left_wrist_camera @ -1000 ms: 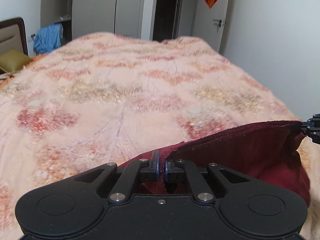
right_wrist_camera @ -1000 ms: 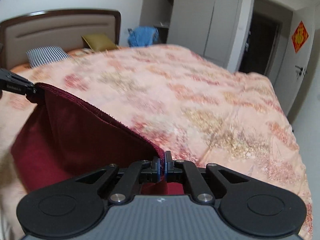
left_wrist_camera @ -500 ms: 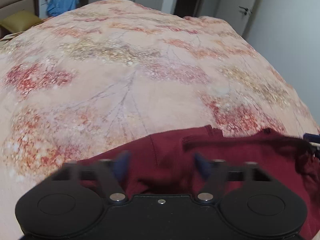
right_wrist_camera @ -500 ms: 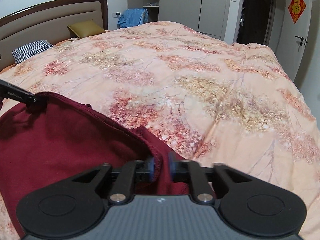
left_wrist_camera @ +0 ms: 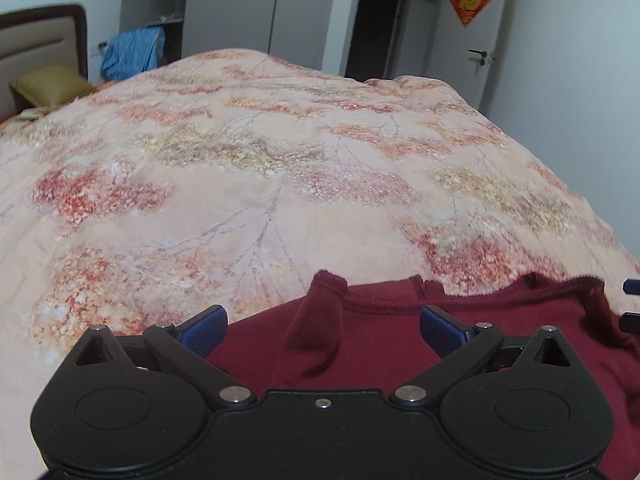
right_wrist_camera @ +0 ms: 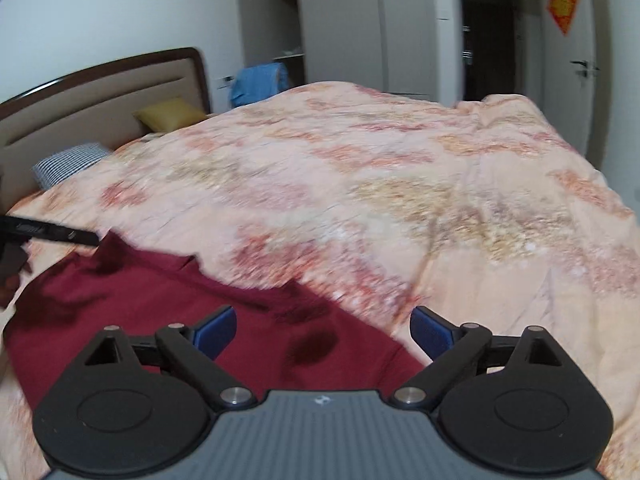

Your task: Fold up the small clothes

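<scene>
Maroon garment [left_wrist_camera: 384,344], near part hidden behind opening left tongs [left_wrist_camera: 323,330]

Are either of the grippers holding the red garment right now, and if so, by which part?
Nothing is held. Both the left gripper and right gripper have just opened wide, fingers clear of the cloth; the dark red garment lies loose on the bedspread.

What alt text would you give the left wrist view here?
The left gripper, jaws wide open and holding nothing, hovers over a dark red garment lying rumpled on a floral peach bedspread. The other gripper's tips peek in at the right edge; beyond the bed are a wardrobe and a white door.
</scene>
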The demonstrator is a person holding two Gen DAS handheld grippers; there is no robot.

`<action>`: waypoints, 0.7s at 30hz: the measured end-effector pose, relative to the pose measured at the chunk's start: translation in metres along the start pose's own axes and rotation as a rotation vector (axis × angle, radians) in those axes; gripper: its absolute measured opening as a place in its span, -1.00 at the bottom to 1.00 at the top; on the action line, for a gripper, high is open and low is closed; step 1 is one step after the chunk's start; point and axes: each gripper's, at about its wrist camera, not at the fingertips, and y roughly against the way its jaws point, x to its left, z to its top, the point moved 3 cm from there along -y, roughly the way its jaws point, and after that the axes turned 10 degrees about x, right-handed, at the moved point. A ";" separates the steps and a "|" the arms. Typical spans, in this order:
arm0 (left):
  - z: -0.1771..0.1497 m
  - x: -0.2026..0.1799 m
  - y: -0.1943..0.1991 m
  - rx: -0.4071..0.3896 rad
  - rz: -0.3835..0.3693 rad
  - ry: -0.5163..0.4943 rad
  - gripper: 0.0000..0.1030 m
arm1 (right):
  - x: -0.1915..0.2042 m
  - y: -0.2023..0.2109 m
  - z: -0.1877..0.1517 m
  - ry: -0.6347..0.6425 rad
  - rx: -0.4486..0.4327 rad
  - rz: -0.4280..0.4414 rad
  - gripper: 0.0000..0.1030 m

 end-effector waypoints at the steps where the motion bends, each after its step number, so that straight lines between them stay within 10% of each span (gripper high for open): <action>1: -0.004 -0.001 -0.002 -0.004 0.011 -0.023 0.98 | 0.007 -0.002 -0.006 0.032 0.009 -0.015 0.79; 5: -0.012 -0.007 -0.011 -0.022 0.067 -0.111 0.77 | 0.023 -0.018 -0.023 0.111 0.057 -0.057 0.24; 7: -0.010 -0.008 -0.017 -0.002 0.076 -0.130 0.29 | 0.019 -0.026 -0.024 0.085 0.066 -0.081 -0.41; 10: -0.004 -0.002 -0.027 0.032 0.053 -0.083 -0.52 | 0.004 -0.026 -0.017 0.016 0.019 -0.118 -0.78; 12: 0.001 0.003 -0.030 0.026 0.066 -0.059 -0.79 | -0.008 -0.024 -0.011 -0.031 -0.005 -0.146 -0.86; 21: 0.007 0.007 -0.046 -0.034 0.092 0.006 -0.84 | -0.025 -0.039 -0.007 -0.081 -0.046 -0.229 -0.87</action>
